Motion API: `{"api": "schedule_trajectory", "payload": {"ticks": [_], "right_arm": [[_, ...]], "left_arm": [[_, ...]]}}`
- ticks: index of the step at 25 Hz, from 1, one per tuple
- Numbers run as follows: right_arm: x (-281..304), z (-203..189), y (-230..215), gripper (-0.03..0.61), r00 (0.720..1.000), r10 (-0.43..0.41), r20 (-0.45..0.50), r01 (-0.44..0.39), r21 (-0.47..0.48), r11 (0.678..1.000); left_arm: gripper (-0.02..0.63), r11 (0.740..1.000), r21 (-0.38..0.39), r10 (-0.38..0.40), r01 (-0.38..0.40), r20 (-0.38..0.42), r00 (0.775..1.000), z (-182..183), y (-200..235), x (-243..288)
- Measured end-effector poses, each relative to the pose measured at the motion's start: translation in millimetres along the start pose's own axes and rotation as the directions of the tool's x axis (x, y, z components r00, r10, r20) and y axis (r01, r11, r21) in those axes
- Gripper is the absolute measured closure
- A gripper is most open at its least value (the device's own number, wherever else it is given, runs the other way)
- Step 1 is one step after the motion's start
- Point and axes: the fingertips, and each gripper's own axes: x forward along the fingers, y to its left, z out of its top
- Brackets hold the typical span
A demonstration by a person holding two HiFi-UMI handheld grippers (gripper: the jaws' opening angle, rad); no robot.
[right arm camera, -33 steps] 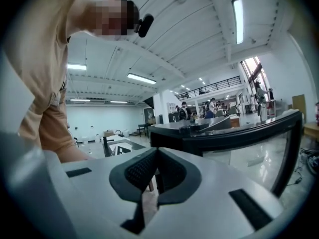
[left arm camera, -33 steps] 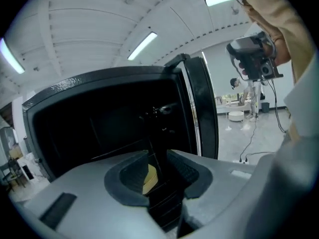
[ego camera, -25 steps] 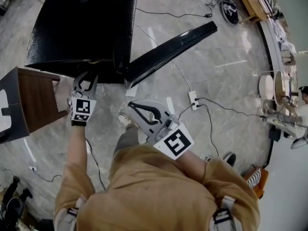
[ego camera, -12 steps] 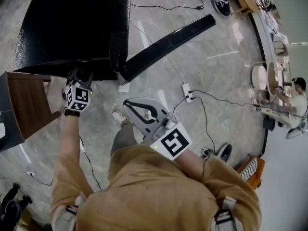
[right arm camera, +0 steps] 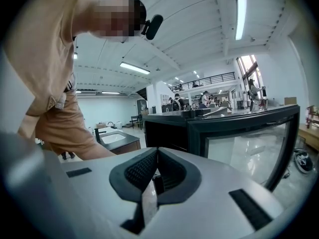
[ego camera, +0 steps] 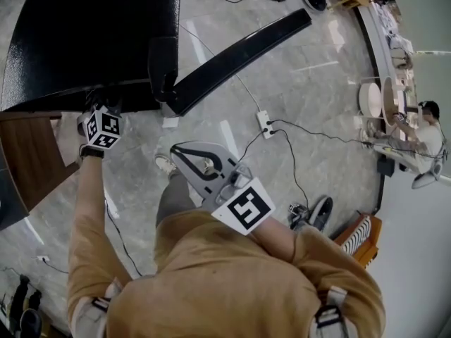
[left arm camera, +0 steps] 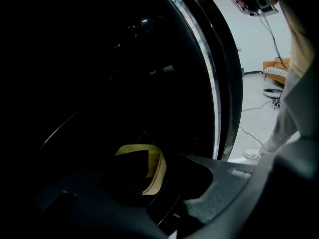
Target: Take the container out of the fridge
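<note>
The black fridge (ego camera: 84,34) is seen from above with its long glass-fronted door (ego camera: 239,51) swung wide over the grey marble floor (ego camera: 324,83), so the front is left free for reaching in. The left gripper (ego camera: 97,108) is pushed into the dark compartment at the fridge's front edge, presumably to get at the pale yellow container (left arm camera: 152,166). In the left gripper view this container is seen low in the unlit interior, straight ahead of the jaws. The jaws are held apart with the container showing in the gap. Because of the darkness it cannot be told whether either jaw touches it, so the grasp is judged not yet made.

The right gripper (ego camera: 176,148) is kept back by the person's body, well apart from the fridge. Its jaws are closed together with nothing between them, and it is apparently held out of the way while the left does the work.

A brown wooden cabinet (ego camera: 35,153) stands just beside the fridge on the left arm's side and could be brushed as the container is drawn out. A white power strip (ego camera: 264,123) and black cables (ego camera: 310,146) lie on the floor near the person's light shoe (ego camera: 164,164), below the open door
</note>
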Motion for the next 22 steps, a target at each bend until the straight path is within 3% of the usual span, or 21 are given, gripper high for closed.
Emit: {"api": "schedule_trajectory", "payload": {"ticks": [11, 18, 22], "right_arm": [[4, -4, -14, 0.575, 0.999, -0.046, -0.006, 0.046, -0.01, 0.999], [-7, 2, -26, 0.576, 0.996, -0.086, -0.018, 0.086, -0.017, 0.996], [-12, -1, -30, 0.575, 0.994, -0.106, -0.019, 0.106, -0.011, 0.994]], "left_arm": [[0.517, 0.997, 0.056, -0.051, 0.056, -0.081, 0.995, -14, 0, 27], [0.517, 0.983, 0.106, -0.126, 0.149, -0.2, 0.972, -27, -12, 42], [0.517, 0.984, 0.098, -0.121, 0.15, -0.255, 0.959, -38, -9, 50]]}}
